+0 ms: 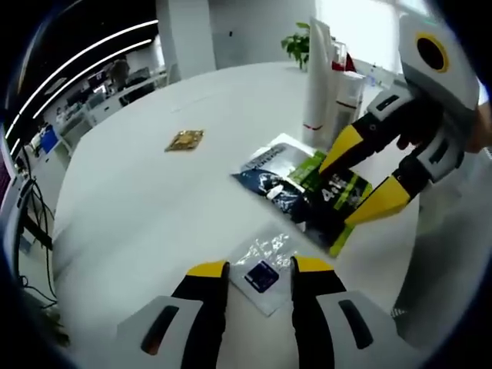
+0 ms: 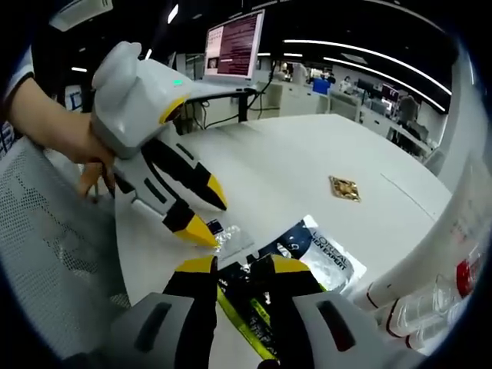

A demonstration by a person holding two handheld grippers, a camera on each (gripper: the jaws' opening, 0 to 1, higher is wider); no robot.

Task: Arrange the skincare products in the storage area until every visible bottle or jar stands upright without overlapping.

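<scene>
The white round table (image 1: 154,200) carries everything. Upright items cluster at its far edge in the left gripper view: a tall white tube (image 1: 317,77) with a white bottle (image 1: 347,96) just beside it. In the right gripper view, clear bottles with red bands (image 2: 430,307) stand near the table's edge.

Nearer the middle lie flat sachets: a dark blue pack (image 1: 273,173) overlapped by a green-and-black pack (image 1: 338,200), and a small clear sachet (image 1: 261,270) close to the near edge. A small gold packet (image 1: 184,140) lies well apart towards the far side.

The right gripper (image 1: 369,178) hangs over the green-and-black pack, its jaws parted, holding nothing; in its own view the pack lies between and under its tips (image 2: 238,269). The left gripper (image 1: 260,269) is also parted and empty, the clear sachet lying between its jaws.

The step in hand seems to be separating the overlapped packs. It would go best by pinching only the top pack's free edge and lifting it clear, while the other claw pins the blue one.
</scene>
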